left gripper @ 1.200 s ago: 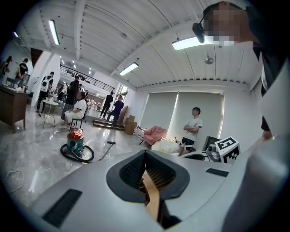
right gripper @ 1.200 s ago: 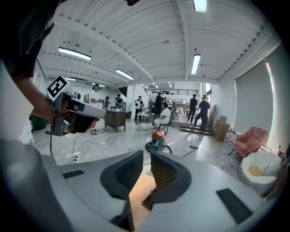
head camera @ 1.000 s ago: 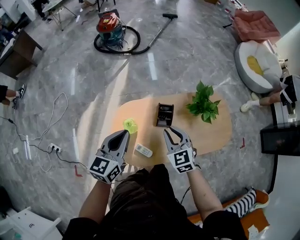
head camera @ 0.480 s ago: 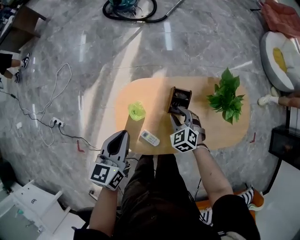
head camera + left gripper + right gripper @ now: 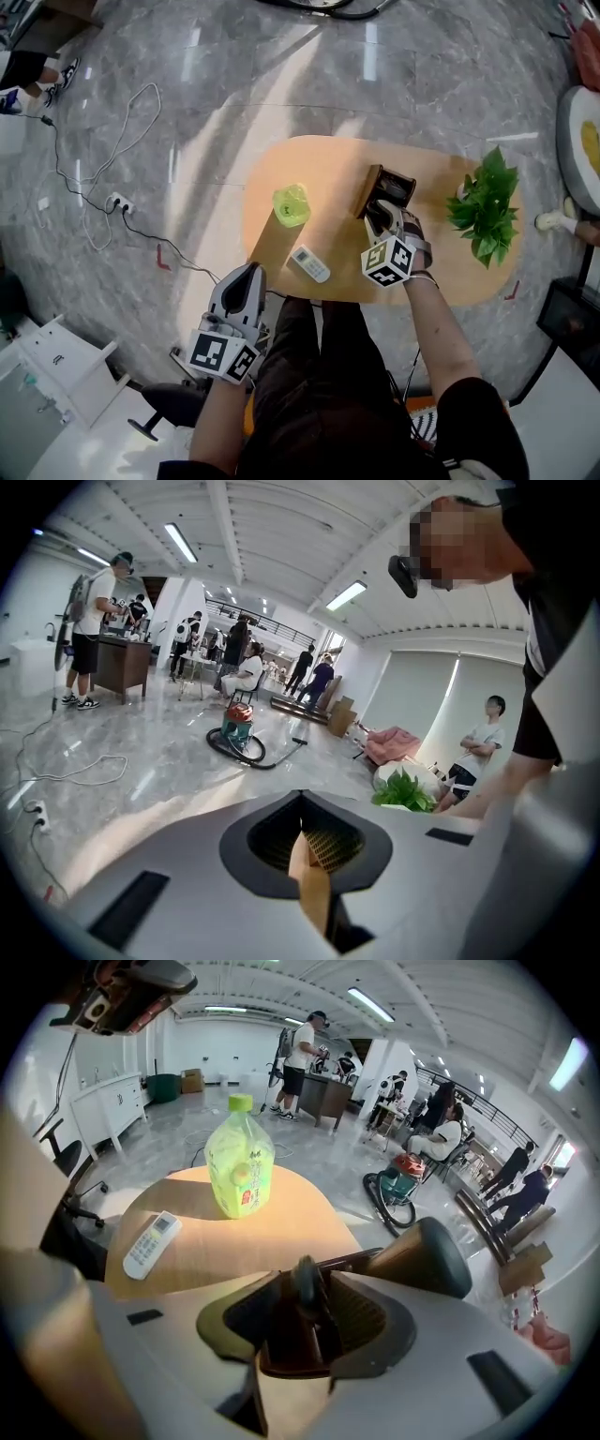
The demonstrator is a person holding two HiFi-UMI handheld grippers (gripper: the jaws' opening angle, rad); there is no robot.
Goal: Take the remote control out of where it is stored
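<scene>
Wood of the oval table (image 5: 328, 169), set on grey marble, is your whole workspace. Your left gripper (image 5: 250, 273) hangs just short of its near edge, jaws pressed together on nothing, and it can wait there. Just past that edge a white remote (image 5: 309, 263) lies flat in the open; it is not the stored one. Further in, your right gripper (image 5: 382, 214) reaches into the dark holder (image 5: 401, 177), and its jaws look clamped on the rounded top of the dark remote (image 5: 304, 1281) standing upright inside. Pull straight up along the remote's length, so it neither drags the holder nor tips it toward the green bottle (image 5: 292, 204) or the plant (image 5: 487, 202) beyond. Only the right gripper view shows that grip. The head view gives just the gripper's back over the holder, yet it alone shows where both grippers stand around the table.
</scene>
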